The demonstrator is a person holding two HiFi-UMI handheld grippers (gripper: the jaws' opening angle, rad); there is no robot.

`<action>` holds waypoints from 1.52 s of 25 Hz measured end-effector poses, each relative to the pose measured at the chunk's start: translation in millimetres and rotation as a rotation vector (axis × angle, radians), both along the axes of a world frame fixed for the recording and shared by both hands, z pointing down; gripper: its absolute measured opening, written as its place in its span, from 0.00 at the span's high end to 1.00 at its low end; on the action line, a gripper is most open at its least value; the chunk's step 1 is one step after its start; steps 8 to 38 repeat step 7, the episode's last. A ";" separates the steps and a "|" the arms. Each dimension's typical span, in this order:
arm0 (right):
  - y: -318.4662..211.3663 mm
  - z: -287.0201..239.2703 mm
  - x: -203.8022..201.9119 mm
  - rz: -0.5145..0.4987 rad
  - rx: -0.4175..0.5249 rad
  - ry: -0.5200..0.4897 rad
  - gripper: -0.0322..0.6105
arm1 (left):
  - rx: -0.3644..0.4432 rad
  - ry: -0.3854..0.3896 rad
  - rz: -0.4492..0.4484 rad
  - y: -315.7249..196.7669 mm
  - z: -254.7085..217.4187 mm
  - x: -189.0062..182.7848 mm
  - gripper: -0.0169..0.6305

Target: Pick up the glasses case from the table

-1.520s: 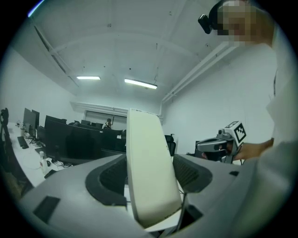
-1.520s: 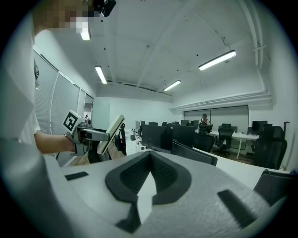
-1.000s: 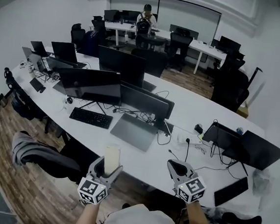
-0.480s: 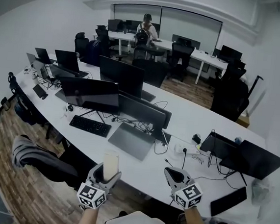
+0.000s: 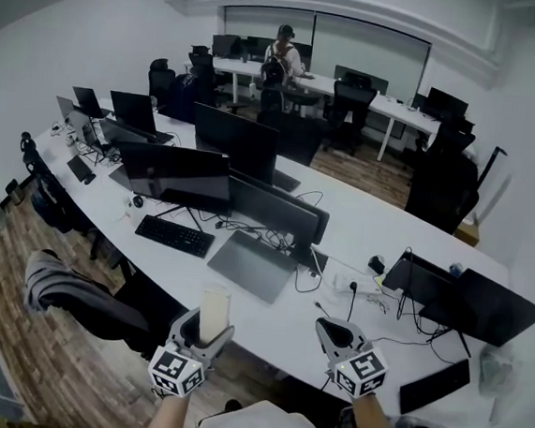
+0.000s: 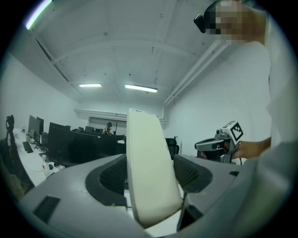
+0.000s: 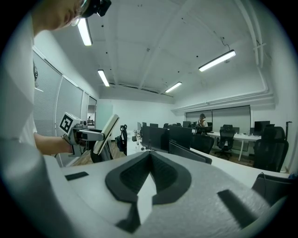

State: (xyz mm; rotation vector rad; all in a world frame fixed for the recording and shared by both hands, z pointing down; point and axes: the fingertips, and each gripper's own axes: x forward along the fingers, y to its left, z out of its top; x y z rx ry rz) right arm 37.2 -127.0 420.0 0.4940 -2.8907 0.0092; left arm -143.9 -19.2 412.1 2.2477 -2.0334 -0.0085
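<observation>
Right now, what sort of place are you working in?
Most likely an open-plan office: a long white desk with monitors and a keyboard, black office chairs, and a person at the far desks.

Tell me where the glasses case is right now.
The case stands upright, gripped in the left tool, low and left of centre in the head view, by the table's near edge in front of the grey laptop.

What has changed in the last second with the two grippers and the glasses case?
Nothing was taken or let go. The left gripper still holds the cream glasses case upright, off the table; the right gripper stays shut and empty. Only the head view shifted slightly.
</observation>
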 end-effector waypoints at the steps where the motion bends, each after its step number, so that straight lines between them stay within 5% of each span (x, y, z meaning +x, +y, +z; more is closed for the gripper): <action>1: 0.9 0.5 0.9 -0.001 0.001 0.000 0.95 | 0.004 -0.001 0.003 0.3 3.8 0.7 0.50; 38: -0.3 -3.3 3.2 -0.001 0.005 -0.005 0.95 | 0.010 0.001 0.004 0.2 9.6 2.6 0.50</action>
